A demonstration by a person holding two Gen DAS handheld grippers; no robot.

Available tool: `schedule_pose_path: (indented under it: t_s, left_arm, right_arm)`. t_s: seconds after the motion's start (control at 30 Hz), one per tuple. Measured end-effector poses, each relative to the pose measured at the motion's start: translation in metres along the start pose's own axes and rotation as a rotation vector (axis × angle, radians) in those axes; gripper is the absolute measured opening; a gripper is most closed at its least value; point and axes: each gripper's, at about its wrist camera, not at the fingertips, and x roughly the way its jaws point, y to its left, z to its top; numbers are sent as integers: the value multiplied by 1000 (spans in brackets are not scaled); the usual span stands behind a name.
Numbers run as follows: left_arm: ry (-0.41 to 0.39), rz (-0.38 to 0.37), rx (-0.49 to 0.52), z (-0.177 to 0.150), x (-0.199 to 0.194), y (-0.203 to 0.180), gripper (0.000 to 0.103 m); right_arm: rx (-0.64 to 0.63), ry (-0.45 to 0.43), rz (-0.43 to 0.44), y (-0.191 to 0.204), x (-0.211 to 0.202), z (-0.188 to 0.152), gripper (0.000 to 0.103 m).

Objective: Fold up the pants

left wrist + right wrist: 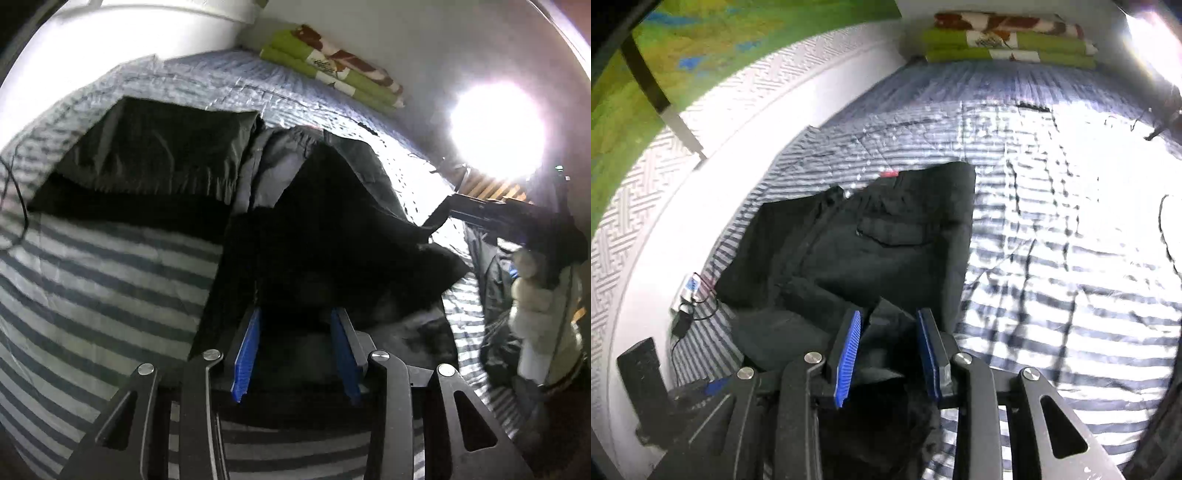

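On the striped bedspread [1052, 295] we've got black pants [886, 236] dead ahead; both grippers, left gripper [295, 321] and right gripper [888, 325], jaws apart, cloth between unpinched.

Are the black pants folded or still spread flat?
Partly folded: the black pants lie doubled over on the striped bedcover, layers overlapping.

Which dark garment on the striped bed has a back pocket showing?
The black pants beyond the right gripper; the left view's dark garment shows none.
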Motion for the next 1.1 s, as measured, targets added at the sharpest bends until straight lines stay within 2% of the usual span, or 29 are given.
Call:
schedule_pose_path:
  t_s: [0.1, 0.27, 0.4, 0.5, 0.57, 0.63, 0.67, 0.73, 0.87, 0.9, 0.97, 1.03, 1.1]
  left_arm:
    - [11, -12, -12, 1, 2, 4, 42]
    - [-2, 4, 12, 0, -7, 5, 42]
    - [26, -3, 22, -1, 1, 4, 42]
    - [36, -2, 9, 0, 7, 3, 41]
    - [28, -8, 13, 1, 6, 1, 41]
    - [10, -24, 18, 3, 0, -1, 42]
    - [-2, -31, 18, 3, -4, -2, 42]
    - [-19, -46, 26, 3, -8, -4, 42]
    - [-14, -53, 64, -2, -8, -10, 42]
    - [-10, -59, 67, -2, -7, -10, 42]
    - [-3, -59, 67, -2, -4, -10, 42]
    - [8, -64, 61, -1, 1, -9, 42]
    - [20, -63, 57, 0, 4, -9, 42]
  right_arm:
    - [-27, 20, 24, 1, -2, -17, 31]
    - [-126, 71, -5, 8, -11, -61, 31]
    - [-185, 158, 118, 25, -19, -88, 31]
    - [-266, 231, 181, 49, -5, -100, 31]
    - [-339, 279, 158, 67, 14, -104, 31]
    - [-427, 309, 100, 83, 37, -105, 28]
    - [-468, 302, 49, 88, 47, -103, 26]
    - [-483, 229, -51, 88, 56, -81, 24]
    - [-192, 9, -139, 39, 33, 1, 23]
    - [-147, -23, -145, 27, 24, 13, 25]
    - [-94, -34, -117, 7, 8, 27, 25]
    - [-90, -46, -87, -4, -8, 25, 27]
    - [-95, -18, -35, -12, -17, 11, 27]
